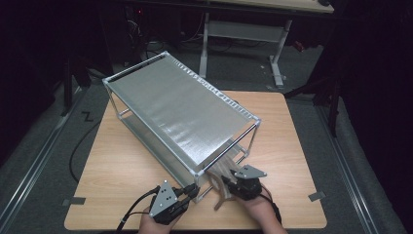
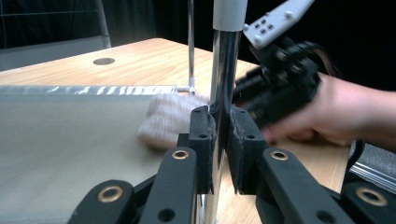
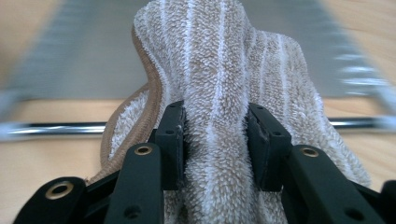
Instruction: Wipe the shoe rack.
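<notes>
Two grippers work at the near corner of a metal rack (image 1: pixel 180 105) that stands slantwise on the wooden table (image 1: pixel 282 126). The left gripper (image 2: pixel 220 135) is clamped tight on the rack's upright chrome post (image 2: pixel 224 70), its pads pressed against the tube from both sides just above the lower shelf (image 2: pixel 65 135). In the high view that same gripper (image 1: pixel 187 193) sits at the rack's near corner leg, the person's hand behind it at the table's edge.

The right gripper (image 3: pixel 215 140) holds a beige striped towel (image 3: pixel 219 70): its jaws stand part-way apart with a thick fold of terry pinched between the pads, the cloth bulging up and forward over them. Past the towel, the rack's low rail (image 3: pixel 51 128) runs across, with the grey shelf beyond it, both blurred. From above, the towel (image 1: pixel 225 170) lies at the open end of the rack, partly under the top shelf, with the right gripper (image 1: pixel 233 187) just beside the corner post.
</notes>
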Demonstrator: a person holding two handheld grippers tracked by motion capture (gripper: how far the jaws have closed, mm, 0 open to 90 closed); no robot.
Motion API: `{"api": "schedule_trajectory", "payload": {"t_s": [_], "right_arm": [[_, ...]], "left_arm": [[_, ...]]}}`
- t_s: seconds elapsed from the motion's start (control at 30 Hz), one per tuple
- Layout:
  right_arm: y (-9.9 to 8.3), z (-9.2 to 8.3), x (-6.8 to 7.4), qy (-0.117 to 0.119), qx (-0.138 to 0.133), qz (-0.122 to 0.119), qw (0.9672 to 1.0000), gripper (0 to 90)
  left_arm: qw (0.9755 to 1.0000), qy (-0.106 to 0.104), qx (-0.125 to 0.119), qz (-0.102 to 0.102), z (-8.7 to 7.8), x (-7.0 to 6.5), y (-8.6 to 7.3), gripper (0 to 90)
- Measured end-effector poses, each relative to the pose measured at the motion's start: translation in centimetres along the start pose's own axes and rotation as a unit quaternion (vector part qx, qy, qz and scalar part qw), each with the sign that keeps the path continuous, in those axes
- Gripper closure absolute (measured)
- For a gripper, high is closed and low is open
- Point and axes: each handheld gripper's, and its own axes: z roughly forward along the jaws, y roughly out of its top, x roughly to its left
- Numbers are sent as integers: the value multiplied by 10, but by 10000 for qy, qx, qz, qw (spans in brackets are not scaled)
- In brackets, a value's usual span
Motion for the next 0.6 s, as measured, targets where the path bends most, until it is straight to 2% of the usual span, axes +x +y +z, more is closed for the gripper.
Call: {"api": "schedule_trajectory", "payload": {"t_s": [0.03,0.07,0.17,0.23,0.3,0.37,0.6], "right_arm": [[1,0,15,300,9,-130,9995,611],[1,0,15,300,9,-130,9995,611],[3,1,36,684,10,-292,9972,608],[4,0,46,789,17,-359,9962,609],[4,-1,50,786,28,-417,9960,611],[3,-1,49,805,36,-355,9961,614],[1,-1,37,502,67,-282,9983,614]], "left_arm": [[10000,-17,-8,-9,2,1,0,806],[10000,-17,-8,-9,2,1,0,805],[10000,-38,-21,-22,4,1,1,805],[10000,-58,-34,-37,5,2,0,805],[10000,-67,-40,-52,4,2,0,804],[10000,-68,-36,-55,4,2,0,804],[9999,-81,-24,-57,2,2,-1,801]]}}
